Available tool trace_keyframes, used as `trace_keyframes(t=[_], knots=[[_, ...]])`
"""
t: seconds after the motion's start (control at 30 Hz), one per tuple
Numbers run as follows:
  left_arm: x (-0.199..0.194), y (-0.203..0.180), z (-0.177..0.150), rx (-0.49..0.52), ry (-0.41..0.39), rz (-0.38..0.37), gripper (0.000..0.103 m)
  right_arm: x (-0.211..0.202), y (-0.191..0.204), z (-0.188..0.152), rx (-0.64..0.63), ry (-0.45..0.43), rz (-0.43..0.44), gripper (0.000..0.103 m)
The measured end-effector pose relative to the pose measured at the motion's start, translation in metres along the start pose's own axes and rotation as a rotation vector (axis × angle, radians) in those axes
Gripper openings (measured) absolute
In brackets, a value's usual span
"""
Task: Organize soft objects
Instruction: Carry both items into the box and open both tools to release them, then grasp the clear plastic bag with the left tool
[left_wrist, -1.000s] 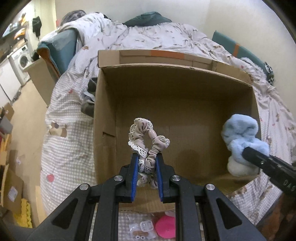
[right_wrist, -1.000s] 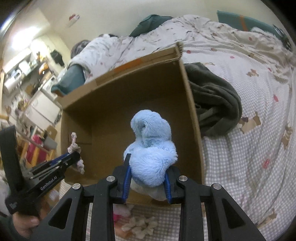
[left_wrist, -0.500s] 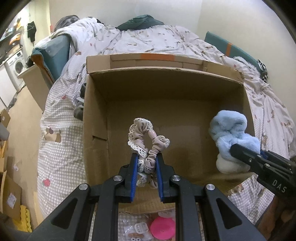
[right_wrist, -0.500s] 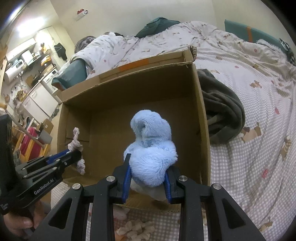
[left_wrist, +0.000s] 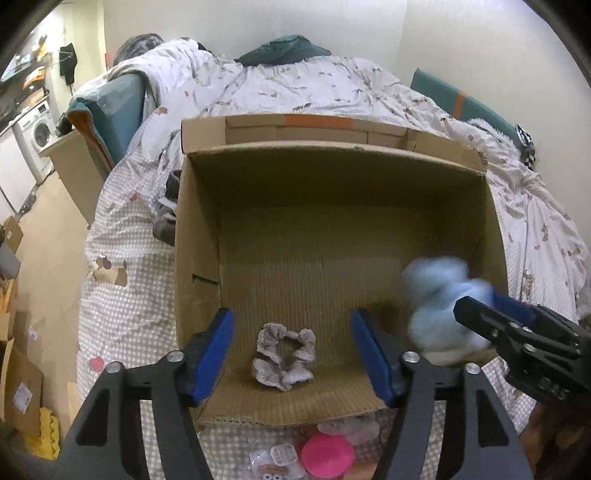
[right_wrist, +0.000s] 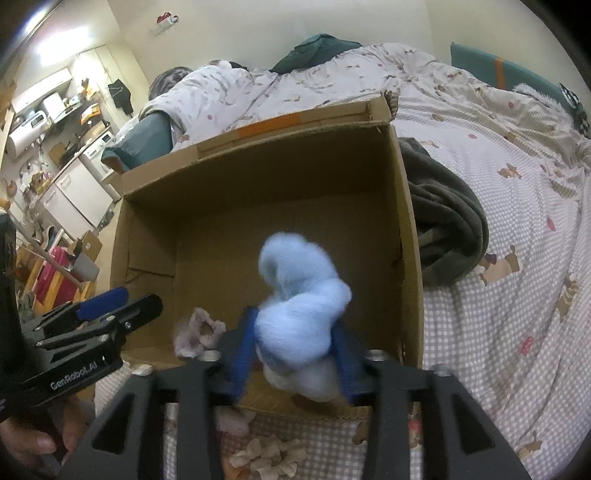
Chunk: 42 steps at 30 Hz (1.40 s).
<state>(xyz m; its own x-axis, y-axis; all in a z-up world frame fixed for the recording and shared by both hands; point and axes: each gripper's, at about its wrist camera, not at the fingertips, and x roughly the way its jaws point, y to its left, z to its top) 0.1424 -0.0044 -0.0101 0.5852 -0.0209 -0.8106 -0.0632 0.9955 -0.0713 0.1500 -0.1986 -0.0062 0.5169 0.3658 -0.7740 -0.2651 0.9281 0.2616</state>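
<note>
A bed (left_wrist: 332, 85) covered in a pale checked quilt fills the room, and an open cardboard box (left_wrist: 195, 236) rests on it as the collecting place for soft things. Beside the box's right wall lies a dark crumpled blanket (right_wrist: 443, 218). Inside the box, near the front edge, a beige lace-trimmed scrunchie (left_wrist: 283, 353) lies loose on the floor. The left tongs (left_wrist: 291, 354) hang just above it, spread wide and empty, which suggests a release. The right tongs (right_wrist: 295, 354) sit over the box's front right corner with a fluffy blue scrunchie (right_wrist: 299, 306) between them; motion blur makes it unclear whether they grip it or are letting go. A small pink disc (left_wrist: 327, 454) lies on the quilt before the box.
</note>
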Motion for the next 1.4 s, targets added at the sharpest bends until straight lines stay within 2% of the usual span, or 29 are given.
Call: trace_keyframes(t=[0.03, 0.1, 0.17, 0.27, 0.43, 0.73, 0.87, 1.07, 1.27, 1.4], knots=[[0.0, 0.0, 0.0, 0.0, -0.001, -0.003, 0.065, -0.004, 0.0, 0.001, 0.003, -0.022, 0.005, 0.066], [0.0, 0.0, 0.001, -0.001, -0.002, -0.005, 0.065, -0.012, 0.001, 0.002, 0.001, -0.067, 0.019, 0.068], [-0.001, 0.0, 0.001, 0.001, -0.006, 0.001, 0.065, -0.018, 0.001, 0.004, -0.001, -0.1, 0.031, 0.08], [-0.002, -0.001, 0.001, 0.005, -0.014, 0.004, 0.065, -0.019, 0.0, 0.005, 0.009, -0.106, 0.031, 0.084], [-0.003, -0.001, 0.001, 0.007, -0.024, 0.003, 0.065, -0.013, -0.006, 0.007, 0.036, -0.065, 0.036, 0.084], [-0.012, 0.0, 0.002, 0.007, -0.046, 0.015, 0.065, -0.018, 0.0, 0.006, 0.008, -0.084, 0.04, 0.084], [-0.031, 0.003, 0.0, -0.003, -0.096, 0.013, 0.065, -0.022, 0.002, 0.005, 0.004, -0.091, 0.036, 0.084], [-0.048, 0.008, -0.01, 0.043, -0.117, 0.075, 0.065, -0.029, 0.002, 0.0, 0.011, -0.089, 0.032, 0.084], [-0.068, 0.028, -0.031, -0.007, -0.119, 0.111, 0.065, -0.046, 0.004, -0.013, -0.015, -0.079, 0.031, 0.084], [-0.079, 0.038, -0.044, -0.027, -0.126, 0.144, 0.065, -0.058, 0.002, -0.026, 0.012, -0.076, 0.024, 0.084]])
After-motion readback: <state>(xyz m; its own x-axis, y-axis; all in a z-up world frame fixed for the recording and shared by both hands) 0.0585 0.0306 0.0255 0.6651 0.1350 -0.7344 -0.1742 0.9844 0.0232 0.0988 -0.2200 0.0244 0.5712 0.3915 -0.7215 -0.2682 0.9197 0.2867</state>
